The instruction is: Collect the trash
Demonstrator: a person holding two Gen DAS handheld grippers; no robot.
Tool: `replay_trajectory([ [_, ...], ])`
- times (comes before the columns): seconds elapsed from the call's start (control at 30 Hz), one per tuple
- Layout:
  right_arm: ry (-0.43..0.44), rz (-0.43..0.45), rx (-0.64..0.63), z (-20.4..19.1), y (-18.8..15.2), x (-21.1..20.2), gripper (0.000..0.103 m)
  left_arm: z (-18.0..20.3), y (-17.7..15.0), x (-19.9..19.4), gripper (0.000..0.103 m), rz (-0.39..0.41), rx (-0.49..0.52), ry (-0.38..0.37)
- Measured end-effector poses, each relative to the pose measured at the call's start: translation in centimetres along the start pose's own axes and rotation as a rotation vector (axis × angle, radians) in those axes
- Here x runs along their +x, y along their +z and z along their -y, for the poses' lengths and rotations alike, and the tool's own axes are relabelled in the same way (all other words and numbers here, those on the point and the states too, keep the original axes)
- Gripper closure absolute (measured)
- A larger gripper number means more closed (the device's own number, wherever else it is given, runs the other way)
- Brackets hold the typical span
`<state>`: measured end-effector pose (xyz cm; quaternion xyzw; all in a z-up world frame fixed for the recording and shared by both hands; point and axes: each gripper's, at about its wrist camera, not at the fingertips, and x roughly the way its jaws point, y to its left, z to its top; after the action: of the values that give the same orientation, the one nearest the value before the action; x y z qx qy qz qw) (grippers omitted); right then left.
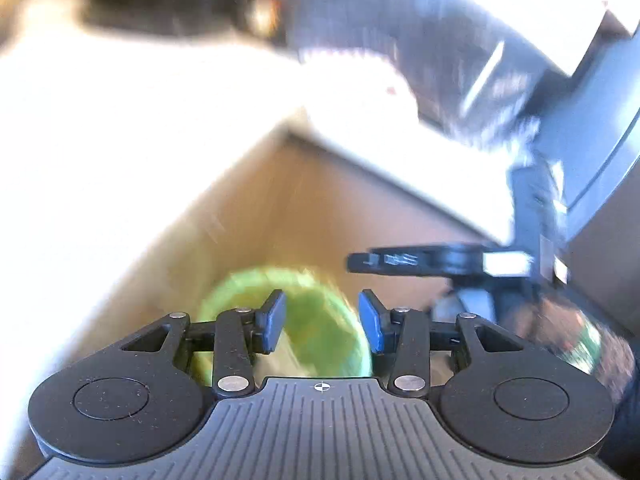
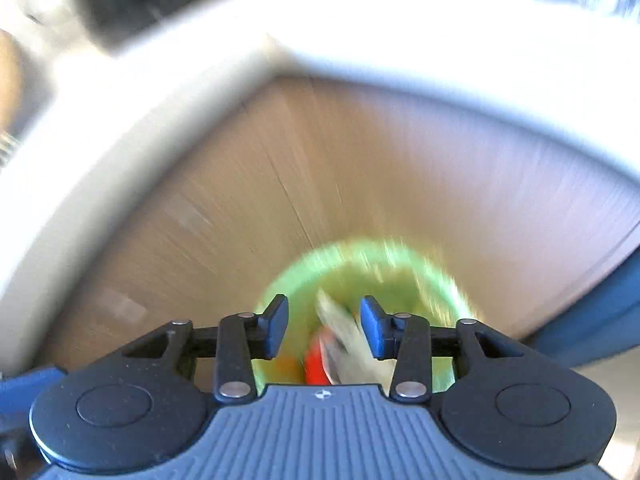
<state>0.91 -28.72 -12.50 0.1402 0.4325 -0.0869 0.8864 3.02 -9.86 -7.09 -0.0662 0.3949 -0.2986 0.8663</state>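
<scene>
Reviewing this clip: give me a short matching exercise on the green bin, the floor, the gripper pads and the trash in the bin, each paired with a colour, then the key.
Things:
1. bin
2. floor
3. pads of the right gripper
4. piece of trash in the bin

Colours:
A. blue
B. red-orange
C. green
D. light wood brown

Pairs: 1-C, 2-D, 3-A, 4-B
</scene>
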Motion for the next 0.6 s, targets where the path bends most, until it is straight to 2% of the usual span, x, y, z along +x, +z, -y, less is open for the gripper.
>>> replay_trajectory([
  [0.07,0.054,0.133,-0.025,-2.9,0.2,-4.5,0.04,-0.8,0.6,-4.5,0.058,0.088,0.007,0.078],
  [0.13,0.113,0.251,-0.089,-6.5,-0.2,-7.9,0.037,-2.2,0.7,-7.9,0.058,0.177,0.007,0.195],
  [0.2,0.146,0.316,-0.135,-9.9,-0.8,-10.3,0.031,-3.1,0.5,-10.3,0.058,0.222,0.006,0.314],
  [0.23,0.171,0.335,-0.138,-11.4,-1.2,-11.3,0.029,-3.5,0.2,-11.3,0.058,0.237,0.008,0.347],
  [0.3,0.233,0.352,-0.161,-14.2,-2.3,-12.4,0.026,-4.1,-0.4,-12.9,0.059,0.259,0.003,0.376],
  [0.33,0.254,0.334,-0.188,-15.5,-2.7,-12.9,0.026,-4.4,-0.8,-13.4,0.066,0.264,-0.005,0.388],
  [0.37,0.264,0.307,-0.22,-16.9,-3.1,-13.0,0.026,-4.6,-1.1,-13.8,0.084,0.264,-0.016,0.394],
  [0.4,0.268,0.285,-0.246,-18.2,-3.5,-13.0,0.026,-4.8,-1.3,-14.1,0.091,0.259,-0.028,0.392],
  [0.5,0.265,0.275,-0.296,-20.9,-4.6,-13.3,0.026,-5.3,-2.0,-14.7,0.091,0.259,-0.059,0.404],
  [0.6,0.237,0.282,-0.343,-22.2,-5.3,-12.7,0.026,-5.6,-2.2,-15.8,0.091,0.269,-0.063,0.492],
])
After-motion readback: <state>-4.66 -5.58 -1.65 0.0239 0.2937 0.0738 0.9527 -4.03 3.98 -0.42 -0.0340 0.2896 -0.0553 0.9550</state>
